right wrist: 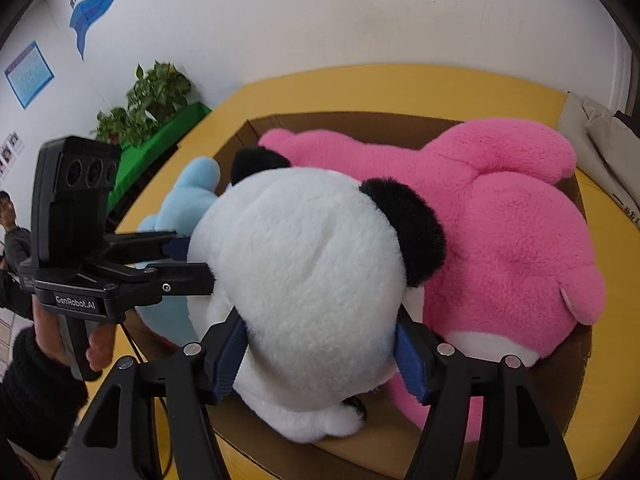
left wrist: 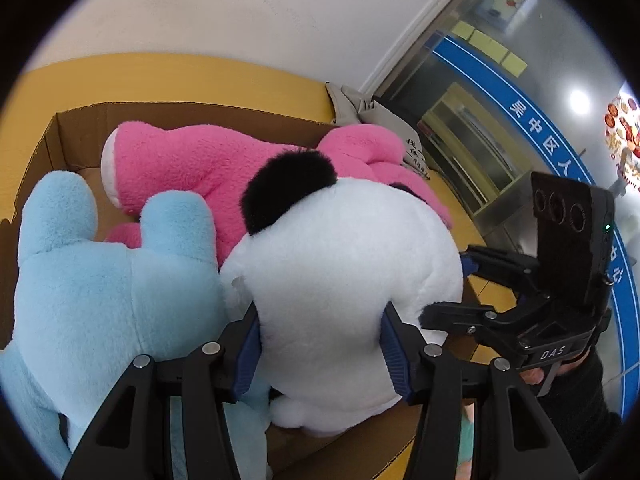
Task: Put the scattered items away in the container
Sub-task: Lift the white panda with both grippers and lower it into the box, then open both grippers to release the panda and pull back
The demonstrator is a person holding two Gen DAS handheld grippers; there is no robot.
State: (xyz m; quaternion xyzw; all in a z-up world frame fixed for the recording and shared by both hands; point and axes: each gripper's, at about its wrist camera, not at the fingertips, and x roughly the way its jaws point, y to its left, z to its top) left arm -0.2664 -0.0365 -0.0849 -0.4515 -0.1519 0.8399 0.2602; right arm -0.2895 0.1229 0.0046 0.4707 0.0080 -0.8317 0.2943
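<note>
Left gripper (left wrist: pixel 320 344): fingers pressed on white plush panda toy (left wrist: pixel 340 272).
Right gripper (right wrist: pixel 320 356): likewise clamping panda.
Panda: inside brown cardboard box (left wrist: pixel 52 136).

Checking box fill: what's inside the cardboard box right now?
Cardboard box holds a pink plush, a blue plush and a panda plush, gripped by both grippers. The plush covers most of the box floor.
</note>
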